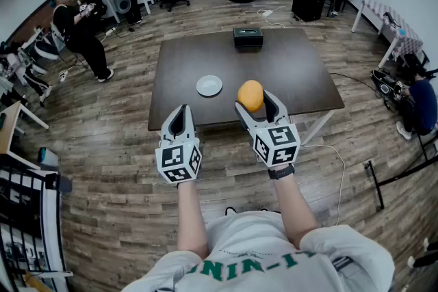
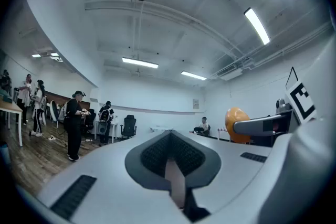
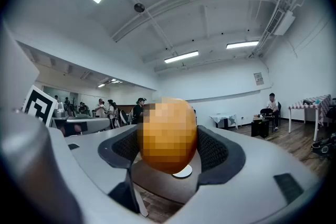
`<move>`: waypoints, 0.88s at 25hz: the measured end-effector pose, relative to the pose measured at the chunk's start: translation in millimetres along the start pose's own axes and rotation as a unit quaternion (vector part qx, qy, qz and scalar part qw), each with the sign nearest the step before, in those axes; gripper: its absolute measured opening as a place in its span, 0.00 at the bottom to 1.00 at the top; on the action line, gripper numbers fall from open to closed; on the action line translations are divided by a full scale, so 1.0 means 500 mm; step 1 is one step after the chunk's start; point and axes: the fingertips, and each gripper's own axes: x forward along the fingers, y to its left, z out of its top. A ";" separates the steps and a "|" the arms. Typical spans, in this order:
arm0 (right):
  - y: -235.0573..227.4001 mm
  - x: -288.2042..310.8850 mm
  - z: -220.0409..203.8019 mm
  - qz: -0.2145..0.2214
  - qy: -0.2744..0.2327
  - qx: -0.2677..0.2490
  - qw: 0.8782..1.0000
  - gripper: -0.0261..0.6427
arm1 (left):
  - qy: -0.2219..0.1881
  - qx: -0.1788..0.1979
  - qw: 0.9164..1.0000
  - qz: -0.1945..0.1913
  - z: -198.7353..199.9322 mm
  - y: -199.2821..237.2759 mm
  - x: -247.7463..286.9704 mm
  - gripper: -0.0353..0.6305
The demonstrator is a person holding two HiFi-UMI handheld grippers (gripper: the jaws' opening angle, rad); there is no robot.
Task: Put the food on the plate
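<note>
While the right gripper [image 1: 254,100] grips the food [image 1: 250,95], carrying is in hand; next, lower it onto the plate [image 1: 209,85] ahead-left. The left gripper [image 1: 179,110] is clenched, empty.

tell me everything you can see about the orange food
The orange food is an egg-shaped, smooth-looking, yellow-orange lump, whole. It is pinched between the jaws of the right gripper, touching both pads, raised over the near edge of the table, right of the white plate, not on it.

At frame centre the plate [image 1: 209,85] lies on the table [image 1: 294,72], a box [image 1: 248,37] above it. The food [image 1: 250,94] sits just right of the plate, between the jaws of the right gripper [image 1: 254,103].
</note>
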 end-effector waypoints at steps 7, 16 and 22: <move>0.049 0.007 -0.023 0.005 0.008 0.002 1.000 0.55 | 0.008 0.000 1.000 0.004 -0.019 0.045 -0.028 0.07; 0.113 0.043 -0.042 0.026 0.012 0.012 1.000 0.55 | 0.005 -0.001 1.000 0.009 -0.038 0.091 -0.053 0.07; 0.135 0.068 -0.071 0.026 0.019 0.020 0.999 0.55 | 0.003 -0.005 1.000 -0.003 -0.057 0.101 -0.062 0.07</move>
